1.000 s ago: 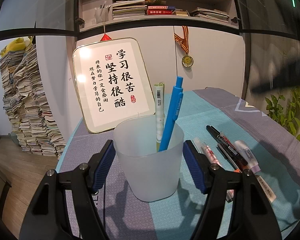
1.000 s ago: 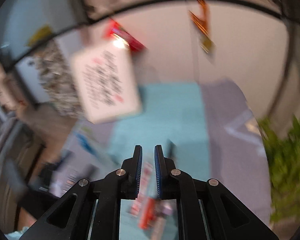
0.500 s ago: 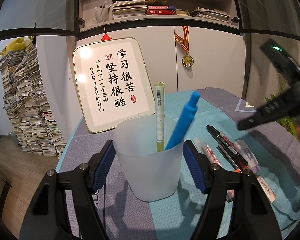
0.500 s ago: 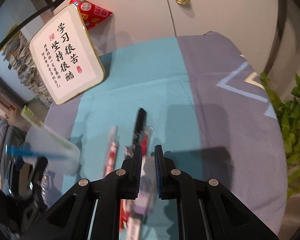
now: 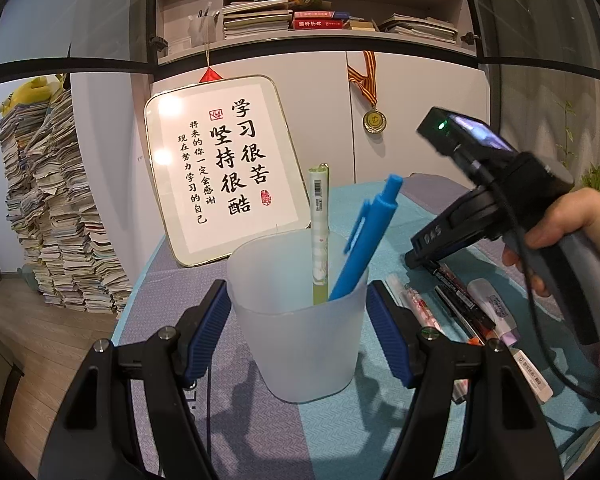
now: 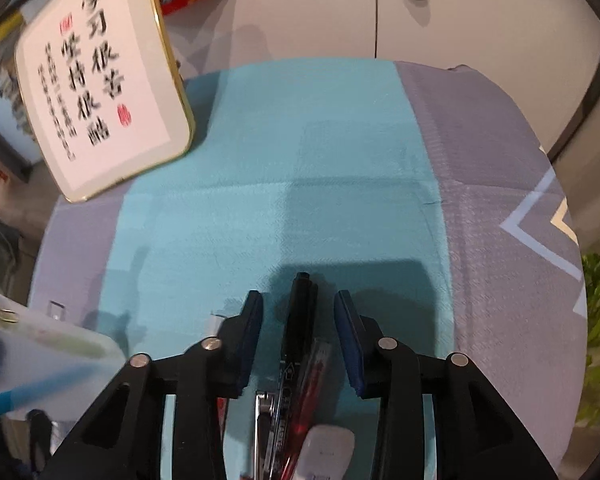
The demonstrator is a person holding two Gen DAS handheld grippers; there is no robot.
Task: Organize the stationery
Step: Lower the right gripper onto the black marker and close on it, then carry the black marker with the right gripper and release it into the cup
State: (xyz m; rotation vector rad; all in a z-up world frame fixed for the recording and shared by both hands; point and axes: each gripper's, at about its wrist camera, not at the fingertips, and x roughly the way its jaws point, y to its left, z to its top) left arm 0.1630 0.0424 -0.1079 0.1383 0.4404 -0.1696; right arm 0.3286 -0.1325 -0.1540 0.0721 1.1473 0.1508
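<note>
Down toward the pens has come the right claw (image 6: 298, 330), which a second ago was up in the air with its jaws together; now they are opening, and a black marker (image 6: 300, 320) lies on the cloth between them with a gap either side, the pads not touching it. Beside the marker lie a red pen (image 6: 310, 384) and a white eraser-like piece (image 6: 326, 450), all on the teal strip of the tabletop (image 6: 300, 160). From the other side the person's hand (image 5: 572, 232) is seen gripping that tool low over the row of pens (image 5: 456, 304). The left claw (image 5: 298, 332) has not budged: its blue pads sit clamped on the frosted cup (image 5: 300, 320), which stands upright on the cloth. Inside the cup a blue pen (image 5: 366, 240) leans to the right and a green pen (image 5: 319, 232) stands nearly straight. A framed calligraphy board (image 5: 220, 168) leans against the cabinet behind.
</note>
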